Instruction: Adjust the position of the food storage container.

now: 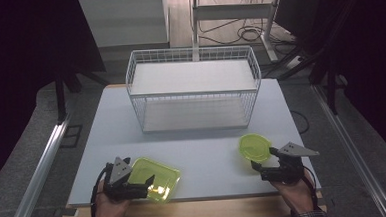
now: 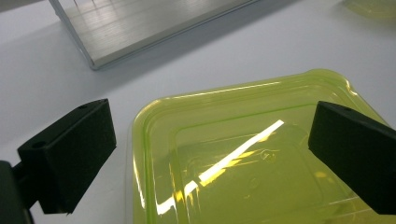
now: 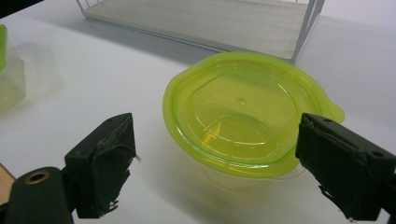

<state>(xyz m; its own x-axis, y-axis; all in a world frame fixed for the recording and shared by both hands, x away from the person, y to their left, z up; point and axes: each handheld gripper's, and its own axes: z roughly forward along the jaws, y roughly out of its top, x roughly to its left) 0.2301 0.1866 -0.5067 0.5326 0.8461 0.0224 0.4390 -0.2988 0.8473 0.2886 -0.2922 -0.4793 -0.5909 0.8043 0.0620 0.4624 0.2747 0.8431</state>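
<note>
A flat, pale grey rectangular tabletop [image 1: 203, 153] carried everything, its wooden edge showing along the near side. Toward the far middle of it stood a white wire-mesh rack [image 1: 194, 91] with two pale shelf boards, one above the other, its feet resting directly on the surface. Near the front left corner lay a square, translucent yellow-green plastic container lid [image 1: 157, 179] [image 2: 247, 154], sitting on a clear container close to the table's near edge. Toward the front right stood a round clear plastic tub with a yellow-green lid [image 1: 254, 147] [image 3: 243, 112], well apart from the square one and nearer the rack.
</note>
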